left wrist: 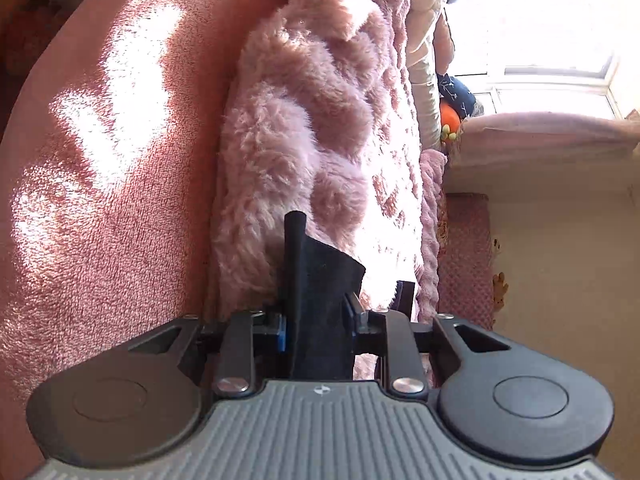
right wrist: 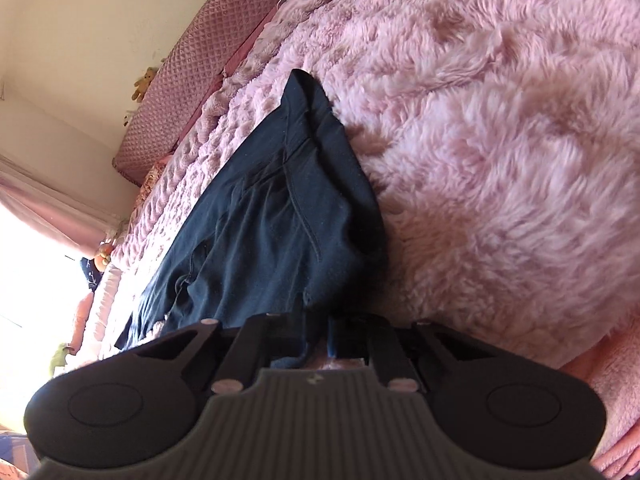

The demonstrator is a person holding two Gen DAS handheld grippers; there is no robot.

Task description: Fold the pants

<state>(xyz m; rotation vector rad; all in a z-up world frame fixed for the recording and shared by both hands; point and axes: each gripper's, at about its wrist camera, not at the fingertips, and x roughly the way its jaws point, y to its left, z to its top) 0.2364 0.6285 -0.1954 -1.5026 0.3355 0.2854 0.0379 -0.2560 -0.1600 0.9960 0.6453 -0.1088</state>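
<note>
Left wrist view: the left hand-held gripper (left wrist: 320, 312) is clamped on a fold of the dark pants (left wrist: 320, 280). The cloth fills the narrow gap between the jaws and stands up past them as a stiff dark flap with a rolled edge on its left side. Beyond the flap lies a fluffy pink blanket (left wrist: 296, 128), bunched into soft mounds, in strong sun. To its left is a smoother pink cover (left wrist: 112, 152) with bright patches of light. To the right runs a pale quilted spread (left wrist: 400, 200), and past that a cream wall (left wrist: 560, 260) and a sunlit window (left wrist: 552, 40). An orange and navy soft toy (left wrist: 454, 108) sits near the window.

Right wrist view: the right hand-held gripper (right wrist: 316, 336) has its jaws drawn together on the near edge of the pants (right wrist: 272, 220); the fingertips are hidden by the cloth and the gripper's body. The pants lie stretched out along the bed, away from the camera, with a seam and folds showing, their far end tapering to a point. They rest on the quilted spread (right wrist: 208, 152), and their right edge touches the fluffy blanket (right wrist: 500, 140), which rises beside them. A quilted pink headboard (right wrist: 192, 80) stands against the wall (right wrist: 80, 40), with a small teddy bear (right wrist: 144, 82) beside it.
</note>
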